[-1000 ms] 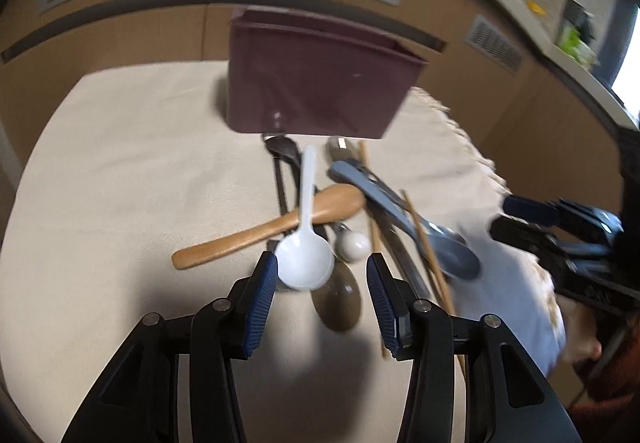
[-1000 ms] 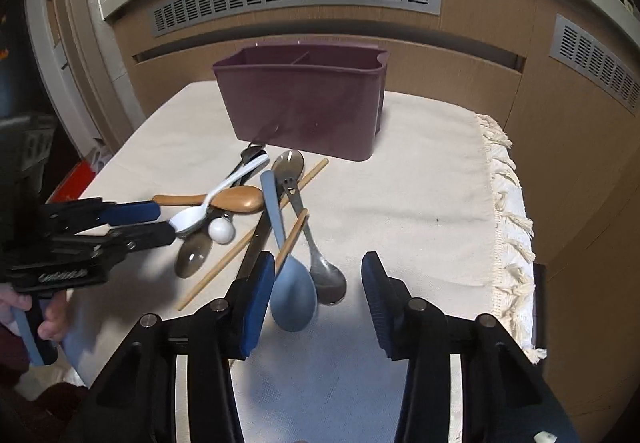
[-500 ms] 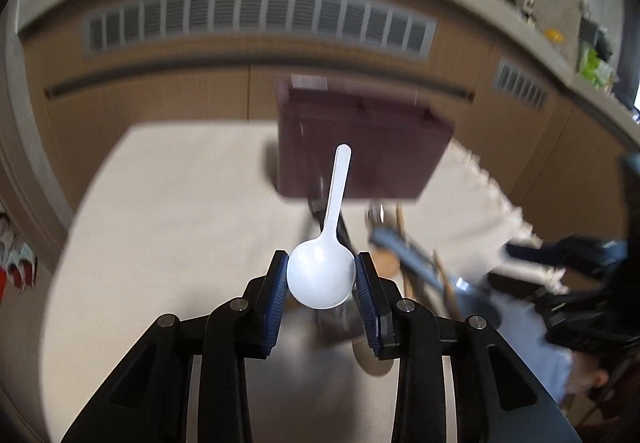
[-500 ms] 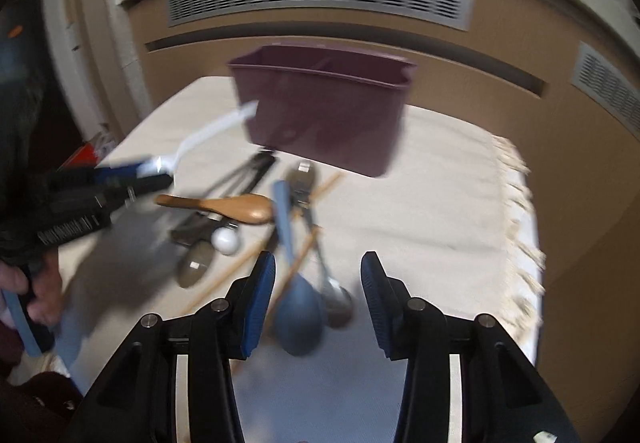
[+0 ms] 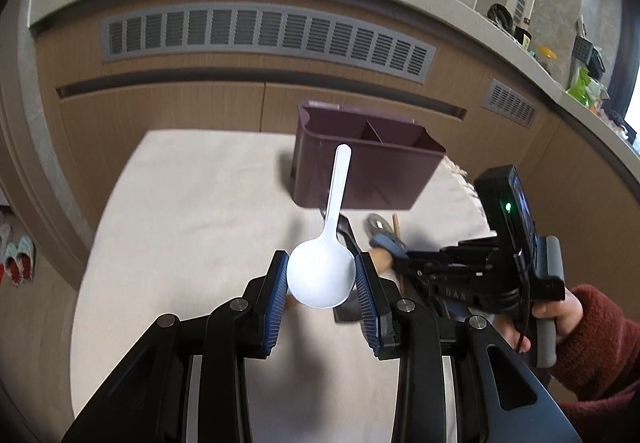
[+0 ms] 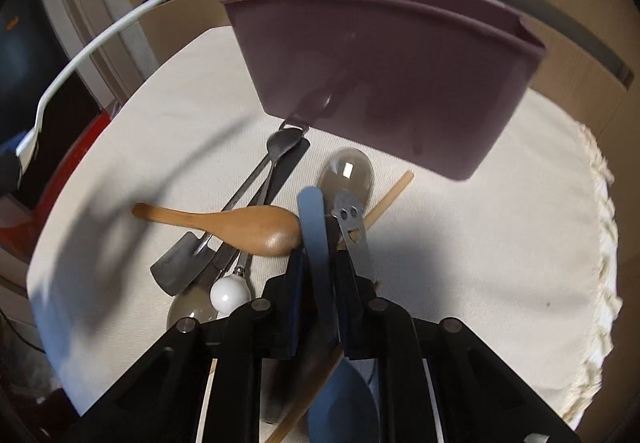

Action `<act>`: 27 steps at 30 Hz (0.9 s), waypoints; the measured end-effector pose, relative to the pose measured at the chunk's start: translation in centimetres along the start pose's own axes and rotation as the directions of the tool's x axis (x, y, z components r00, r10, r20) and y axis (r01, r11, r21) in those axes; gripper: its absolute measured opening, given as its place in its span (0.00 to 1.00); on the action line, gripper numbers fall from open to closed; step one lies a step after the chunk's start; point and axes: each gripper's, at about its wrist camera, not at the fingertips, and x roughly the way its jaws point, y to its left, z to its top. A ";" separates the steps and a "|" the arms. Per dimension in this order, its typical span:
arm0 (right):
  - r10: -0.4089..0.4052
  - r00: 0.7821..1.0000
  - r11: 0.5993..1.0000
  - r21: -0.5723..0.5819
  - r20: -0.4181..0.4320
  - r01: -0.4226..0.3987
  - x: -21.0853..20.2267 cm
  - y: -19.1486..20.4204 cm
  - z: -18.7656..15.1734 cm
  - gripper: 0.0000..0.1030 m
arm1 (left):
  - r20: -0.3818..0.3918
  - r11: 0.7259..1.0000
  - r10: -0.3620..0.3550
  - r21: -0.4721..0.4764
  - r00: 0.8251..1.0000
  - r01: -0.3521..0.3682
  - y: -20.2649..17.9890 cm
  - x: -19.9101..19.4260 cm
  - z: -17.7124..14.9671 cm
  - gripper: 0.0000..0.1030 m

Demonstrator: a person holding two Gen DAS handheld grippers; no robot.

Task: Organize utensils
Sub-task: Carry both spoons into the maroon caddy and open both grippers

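Observation:
My left gripper point(image 5: 321, 277) is shut on the bowl of a white plastic spoon point(image 5: 324, 271) and holds it in the air, handle pointing at the purple utensil caddy point(image 5: 360, 171). The spoon's handle point(image 6: 88, 51) also shows at the left of the right wrist view. My right gripper point(image 6: 316, 271) is low over the utensil pile, its jaws closed on the handle of a blue spoon point(image 6: 320, 251). The caddy point(image 6: 384, 67) stands just behind the pile. A wooden spoon point(image 6: 240, 223), a metal spoon with a face cutout point(image 6: 350, 203), dark utensils point(image 6: 256, 199) and a chopstick point(image 6: 388, 195) lie there.
A cream cloth point(image 5: 192, 227) covers the table; its fringed edge point(image 6: 600, 243) runs along the right side. A white-knobbed utensil point(image 6: 230, 293) lies at the near left of the pile. Wooden cabinets with vent grilles point(image 5: 264, 39) stand behind the table.
My left gripper closed on the white spoon and lifted it off the pile. My right gripper dropped forward onto the pile and closed around the blue spoon's handle.

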 end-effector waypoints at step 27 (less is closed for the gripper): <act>-0.040 0.888 0.998 0.066 0.458 0.011 -19.3 0.4 -0.2 0.10 | 0.002 0.998 -0.068 0.014 0.998 0.068 -2.2 -2.0 -0.3 0.34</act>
